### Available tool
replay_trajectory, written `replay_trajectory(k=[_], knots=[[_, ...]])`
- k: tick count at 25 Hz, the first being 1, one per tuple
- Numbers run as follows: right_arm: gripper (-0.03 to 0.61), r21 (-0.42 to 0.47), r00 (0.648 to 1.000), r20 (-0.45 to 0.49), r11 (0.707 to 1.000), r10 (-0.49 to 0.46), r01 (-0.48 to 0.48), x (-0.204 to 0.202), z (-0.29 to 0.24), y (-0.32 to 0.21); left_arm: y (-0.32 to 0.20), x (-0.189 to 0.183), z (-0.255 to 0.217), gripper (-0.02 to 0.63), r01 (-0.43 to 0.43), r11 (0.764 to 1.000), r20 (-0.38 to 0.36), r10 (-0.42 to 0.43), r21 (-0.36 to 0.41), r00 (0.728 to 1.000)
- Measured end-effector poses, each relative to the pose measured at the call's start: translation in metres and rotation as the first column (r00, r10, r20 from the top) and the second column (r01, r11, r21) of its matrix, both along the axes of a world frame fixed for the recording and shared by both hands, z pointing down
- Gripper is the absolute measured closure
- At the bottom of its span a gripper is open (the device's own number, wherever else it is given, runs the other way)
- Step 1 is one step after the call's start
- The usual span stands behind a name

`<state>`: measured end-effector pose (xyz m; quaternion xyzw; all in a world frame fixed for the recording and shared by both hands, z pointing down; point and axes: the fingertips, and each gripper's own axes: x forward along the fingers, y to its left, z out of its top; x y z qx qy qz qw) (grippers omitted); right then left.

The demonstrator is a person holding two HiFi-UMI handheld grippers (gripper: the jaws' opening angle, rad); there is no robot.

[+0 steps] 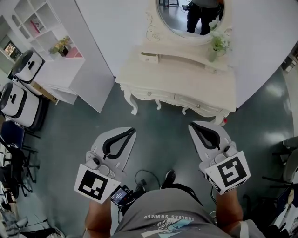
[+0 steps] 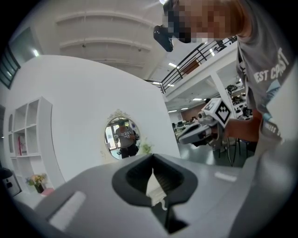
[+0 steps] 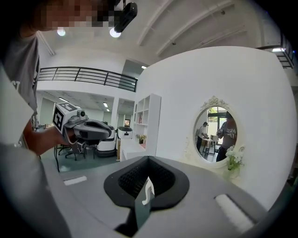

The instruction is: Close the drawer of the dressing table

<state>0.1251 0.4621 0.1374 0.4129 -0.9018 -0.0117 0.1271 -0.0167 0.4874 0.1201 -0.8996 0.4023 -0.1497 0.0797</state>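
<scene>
The step in hand looks like the approach. The person stands back from the dressing table [image 1: 186,79], with bare floor [image 1: 158,116] between it and both tools, and nothing has been touched yet. The left gripper [image 1: 132,132] has its jaws pressed together on nothing. The right gripper [image 1: 192,125] looks the same, closed up to a thin slit and empty. Both point towards the table.

The drawer [image 1: 149,58] that needs closing appears to be the small one at the left end of the raised shelf under the mirror [image 1: 186,14]. It juts out a little from its slot, while the wide front drawers [image 1: 150,94] below seem flush (though that is hard to judge from this height).

The next move calls for stepping in close and putting a closed jaw tip flat on the drawer's front. Then comes a straight push inward, which is likely the left gripper's job since it is on that side.

Whatever is in the drawer cannot be seen. A vase [image 1: 213,54] on the shelf holds pale flowers [image 1: 219,42]. The shelf unit [image 1: 46,28] to the left holds a potted plant [image 1: 62,46].
</scene>
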Motion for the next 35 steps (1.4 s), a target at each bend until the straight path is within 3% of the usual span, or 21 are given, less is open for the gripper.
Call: replay_trajectory(k=[12,21,27,35], knots=[[0.577,-0.011,1.000,0.022,1.000,0.010,-0.010,0.044,0.013,-0.039,-0.043,0.046,0.004,0.611,-0.015,1.000,0.037,0.015,0.002,0.999],[0.577,-0.007,0.987,-0.011,0.987,0.162,-0.162,0.072,0.020,-0.074,-0.104,0.069,0.010,0.611,-0.159,0.987,0.001,0.159,0.020,0.987],[0.577,0.000,0.958,-0.031,0.958,0.286,-0.286,0.060,0.000,-0.113,-0.165,0.057,-0.005,0.611,-0.274,0.961,-0.026,0.275,0.028,0.961],[0.578,0.000,0.928,-0.051,0.929,0.369,-0.370,0.017,-0.011,-0.173,-0.245,0.027,-0.012,0.612,-0.370,0.928,-0.055,0.371,0.029,0.927]])
